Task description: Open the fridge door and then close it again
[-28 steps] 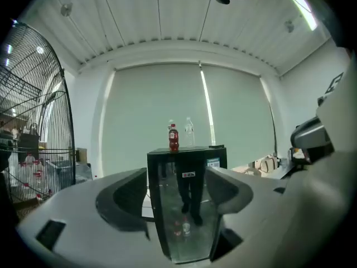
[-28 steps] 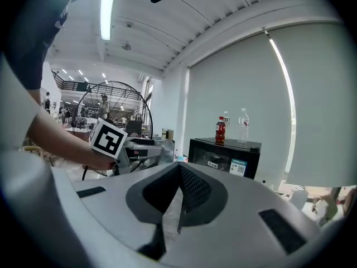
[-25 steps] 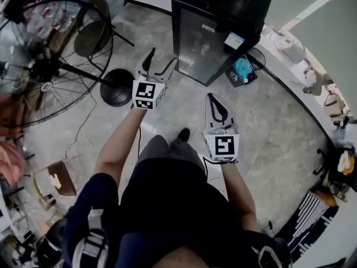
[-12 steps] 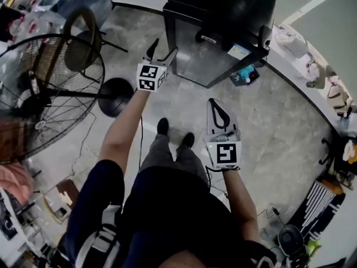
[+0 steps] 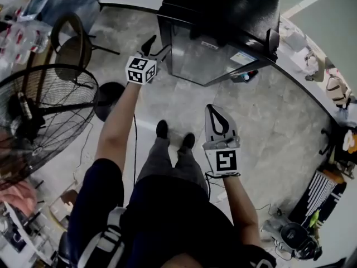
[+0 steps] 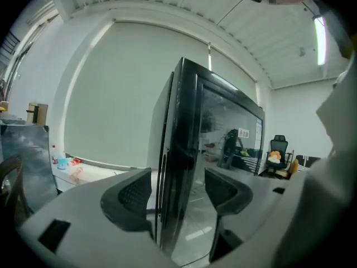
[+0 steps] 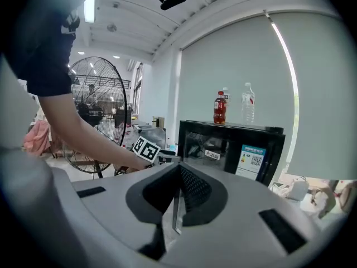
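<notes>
Blk fridge (image 5: 223, 15), mottled grey floor (image 5: 268, 127), red btl (image 7: 221, 109), blk wire fan (image 5: 25, 121)

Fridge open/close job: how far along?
Done: nothing yet; the fridge door looks shut in the right gripper view. In hand: the left tool is open with the door's edge between its jaws. The right tool is shut, empty, well back from it. Left: grip, pull it open, close it.

I have stepped closer to the fridge (image 5: 223, 10) and swung my left gripper (image 5: 157, 45) forward from over the floor (image 5: 268, 127) to the door edge (image 6: 177, 149), which now stands between its parted jaws, my right gripper (image 5: 215, 109) following a little behind.
</notes>
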The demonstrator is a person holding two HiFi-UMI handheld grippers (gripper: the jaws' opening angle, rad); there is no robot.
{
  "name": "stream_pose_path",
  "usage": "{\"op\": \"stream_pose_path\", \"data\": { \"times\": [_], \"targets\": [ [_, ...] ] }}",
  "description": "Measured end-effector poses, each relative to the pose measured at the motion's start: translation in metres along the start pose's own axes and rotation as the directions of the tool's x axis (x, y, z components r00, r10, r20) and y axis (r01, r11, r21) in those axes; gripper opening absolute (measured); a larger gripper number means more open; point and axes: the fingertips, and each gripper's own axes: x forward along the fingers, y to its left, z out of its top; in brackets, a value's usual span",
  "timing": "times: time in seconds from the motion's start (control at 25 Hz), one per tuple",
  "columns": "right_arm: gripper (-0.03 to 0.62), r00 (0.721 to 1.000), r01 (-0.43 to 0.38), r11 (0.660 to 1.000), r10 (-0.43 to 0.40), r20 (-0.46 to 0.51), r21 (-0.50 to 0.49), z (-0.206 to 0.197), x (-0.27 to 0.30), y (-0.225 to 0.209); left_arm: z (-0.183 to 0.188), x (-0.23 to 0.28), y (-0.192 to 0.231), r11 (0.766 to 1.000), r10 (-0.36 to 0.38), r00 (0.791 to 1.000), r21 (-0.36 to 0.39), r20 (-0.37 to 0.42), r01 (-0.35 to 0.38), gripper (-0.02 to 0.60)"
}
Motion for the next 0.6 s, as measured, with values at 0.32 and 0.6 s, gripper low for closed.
{"op": "stream_pose_path", "data": {
  "times": [0.32,0.6],
  "targets": [
    [0.018,1.0,-0.003,1.0,0.003,-0.017,0.015,-0.01,0.022,-0.007,-0.013,0.017,0.005,0.996,-0.085,0.996,0.007,-0.001,0.085,0.218],
    [0.018,0.999,-0.012,1.0,0.012,-0.032,0.013,-0.016,0.028,-0.005,-0.013,0.019,0.002,0.992,-0.122,0.993,0.025,0.005,0.122,0.184]
  ]
}}
